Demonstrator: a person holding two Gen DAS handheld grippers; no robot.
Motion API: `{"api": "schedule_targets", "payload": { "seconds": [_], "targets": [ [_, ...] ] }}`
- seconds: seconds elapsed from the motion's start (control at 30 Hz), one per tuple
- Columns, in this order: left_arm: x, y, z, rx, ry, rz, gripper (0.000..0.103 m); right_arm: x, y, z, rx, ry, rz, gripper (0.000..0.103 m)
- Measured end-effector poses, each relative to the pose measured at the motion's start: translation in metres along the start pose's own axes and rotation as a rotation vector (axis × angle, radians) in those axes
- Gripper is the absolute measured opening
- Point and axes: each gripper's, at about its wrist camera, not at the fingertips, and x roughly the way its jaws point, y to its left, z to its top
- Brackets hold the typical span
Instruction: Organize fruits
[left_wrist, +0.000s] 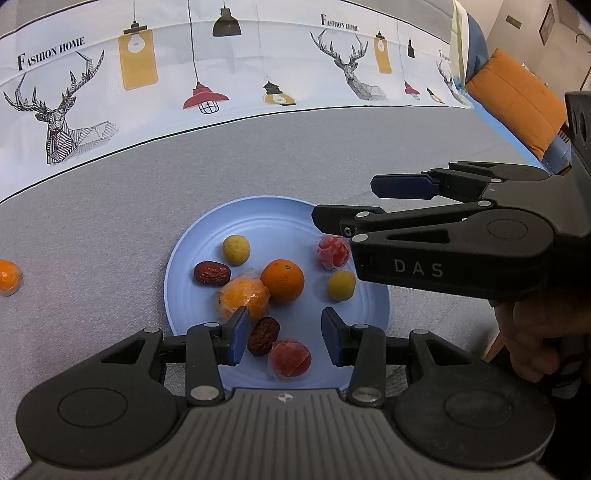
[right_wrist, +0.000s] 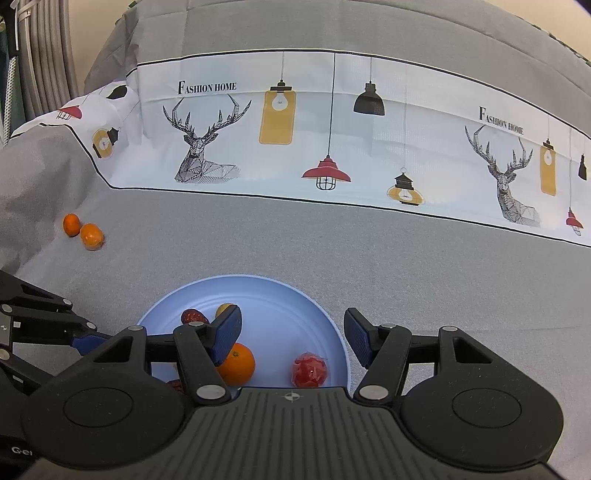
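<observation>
1. Left wrist view: a grey cloth with a printed deer-and-lamp band covers the surface, which looks like a bed or sofa, not a counter; it runs wide and bare around the plate, leaving ample room to move. Being cloth, it probably gives underfoot, so round fruit may roll.

2. A pale blue plate sits mid-cloth with a low raised rim, the one edge to clear; it is likely light and may slide if nudged.

3. The left tongs hover spread over the plate's near side, gripping nothing. The right tongs reach in from the right, also spread and empty, above the plate's far right edge.

4. A bare orange lies at the plate's centre: firm, smooth, best pinched across its widest part.

5. Touching it, a film-wrapped orange; the wrap looks slippery and crinkly.

6. Two red wrapped fruits, one near, one far right, seem soft; a gentle squeeze is advised.

7. Two yellow balls appear light and prone to roll.

8. Two wrinkled red dates are small and stiff, best taken across the narrow side.

9. Right wrist view: two more oranges wait well apart at far left.
</observation>
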Motion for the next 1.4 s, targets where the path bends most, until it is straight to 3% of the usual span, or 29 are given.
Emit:
{"api": "schedule_targets", "payload": {
  "seconds": [1.27, 1.37, 1.4],
  "targets": [
    [-0.002, 0.008, 0.002, -0.033, -0.004, 0.045, 0.047, 0.000, 0.001, 0.001, 0.006, -0.009, -0.018, 0.064],
    [-0.008, 0.017, 0.004, -0.064, -0.020, 0.091, 0.035, 0.000, 0.001, 0.002, 0.010, -0.014, -0.020, 0.063],
    [-0.011, 0.022, 0.005, -0.082, -0.027, 0.107, 0.026, -0.001, 0.001, 0.002, 0.014, -0.017, -0.021, 0.063]
  ]
}}
